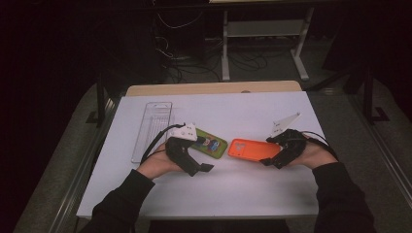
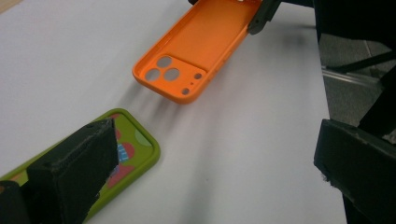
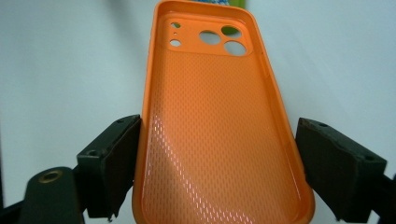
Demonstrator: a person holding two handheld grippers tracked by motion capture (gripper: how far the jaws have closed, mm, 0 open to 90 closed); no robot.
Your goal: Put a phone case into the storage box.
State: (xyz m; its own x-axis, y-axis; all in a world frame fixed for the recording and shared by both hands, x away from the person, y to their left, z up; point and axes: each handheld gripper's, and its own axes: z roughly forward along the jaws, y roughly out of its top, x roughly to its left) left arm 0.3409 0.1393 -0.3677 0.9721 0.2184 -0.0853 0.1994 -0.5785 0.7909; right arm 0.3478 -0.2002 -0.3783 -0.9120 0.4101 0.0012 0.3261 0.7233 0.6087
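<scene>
I see an orange phone case [image 3: 215, 126] in the middle of the white table [image 1: 233, 194], its hollow inside facing up and its camera holes at the end away from my right gripper [image 3: 215, 177]. In the right gripper view the case lies between the two black jaws. The left jaw touches its edge, but the right jaw shows a thin gap, so I cannot tell if the grip is tight. The near end of the case is cut off at the bottom of that view.

Just beside it lies a green phone case [image 2: 135, 144] with a bright picture on it. In the left gripper view one jaw hides most of it, and I cannot make out the picture.

My left gripper [image 1: 201, 153] has its jaws spread wide and holds nothing. One jaw hangs over the green case.

From above, both hands curl around the grippers, with dark sleeves coming in from the bottom. The room behind the table is too dark to see well.

A clear plastic tray [image 1: 153, 127] lies at the left of the table, well apart from the cases.
</scene>
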